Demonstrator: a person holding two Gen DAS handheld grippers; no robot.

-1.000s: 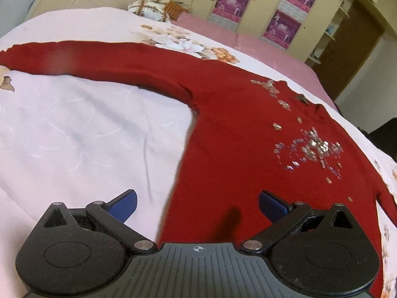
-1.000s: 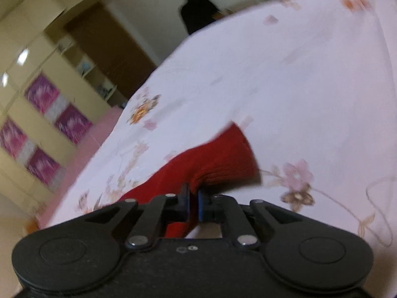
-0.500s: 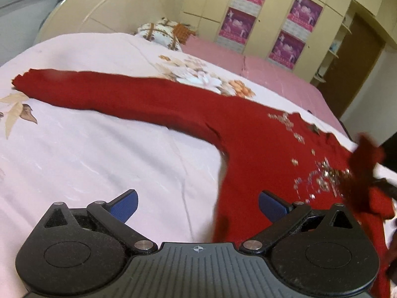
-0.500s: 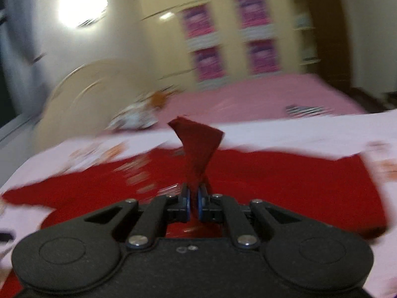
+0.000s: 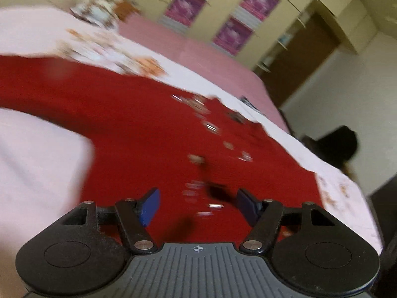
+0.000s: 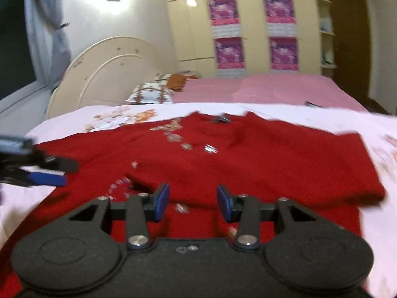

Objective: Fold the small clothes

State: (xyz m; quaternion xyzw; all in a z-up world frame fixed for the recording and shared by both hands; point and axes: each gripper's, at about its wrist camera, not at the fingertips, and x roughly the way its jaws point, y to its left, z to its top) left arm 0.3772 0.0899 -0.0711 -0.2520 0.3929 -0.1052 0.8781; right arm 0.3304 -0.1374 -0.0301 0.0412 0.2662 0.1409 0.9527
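A red sweater lay spread on the white floral bedspread of a bed, its front scattered with small silver beads and sequins. In the right wrist view one sleeve lay folded across the body of the garment, its cuff end near the middle, just ahead of the tongs. The other sleeve stretched out flat toward the left in the left wrist view, which was blurred.

The right gripper hovered low over the lower part of the sweater. Its jaws had just been opening and stood partly apart, with nothing between the blue pads; only red knit showed beneath the gap. The left gripper hung above the sweater's body beside the beaded patch. Its jaws had just been closing from their widest, yet they were still well apart and gripped nothing. That same gripper showed at the left edge of the right wrist view, over the sweater's edge.

Beyond the bedspread a pink sheet covered the far part of the bed, with a patterned pillow by the cream headboard. A cream wardrobe with purple posters on its doors stood behind. No container was seen anywhere on the bed.
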